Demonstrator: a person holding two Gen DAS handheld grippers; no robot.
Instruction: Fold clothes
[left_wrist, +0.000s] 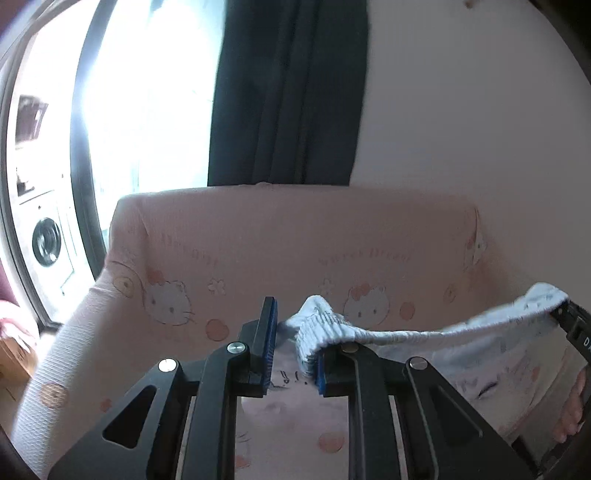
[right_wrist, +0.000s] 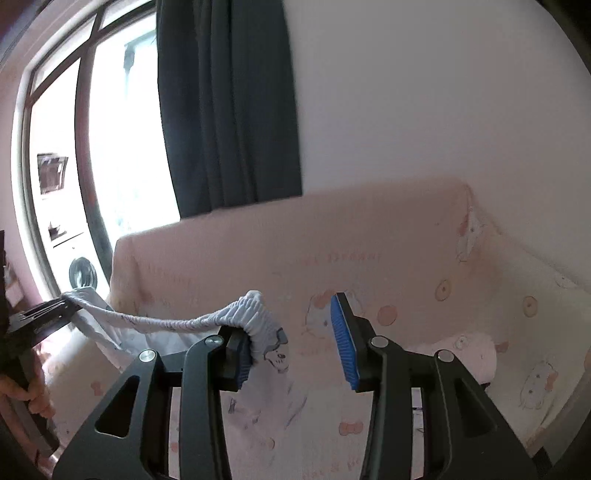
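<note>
A pale blue garment with an elastic waistband (left_wrist: 391, 334) hangs stretched between my two grippers above a pink sofa. My left gripper (left_wrist: 293, 350) is open; the waistband is hooked over its right finger (left_wrist: 320, 373). My right gripper (right_wrist: 295, 345) is open too; the waistband (right_wrist: 177, 323) is draped over its left finger (right_wrist: 242, 360), and the printed cloth (right_wrist: 273, 356) hangs below. The right gripper shows at the right edge of the left wrist view (left_wrist: 576, 332); the left gripper shows at the left edge of the right wrist view (right_wrist: 40, 314).
The sofa (left_wrist: 277, 240) has a pink cartoon-cat cover and stands against a white wall (left_wrist: 461, 92). A dark curtain (left_wrist: 288, 92) hangs behind it beside a bright window (left_wrist: 147, 92). A washing machine (left_wrist: 46, 242) stands beyond the glass at left.
</note>
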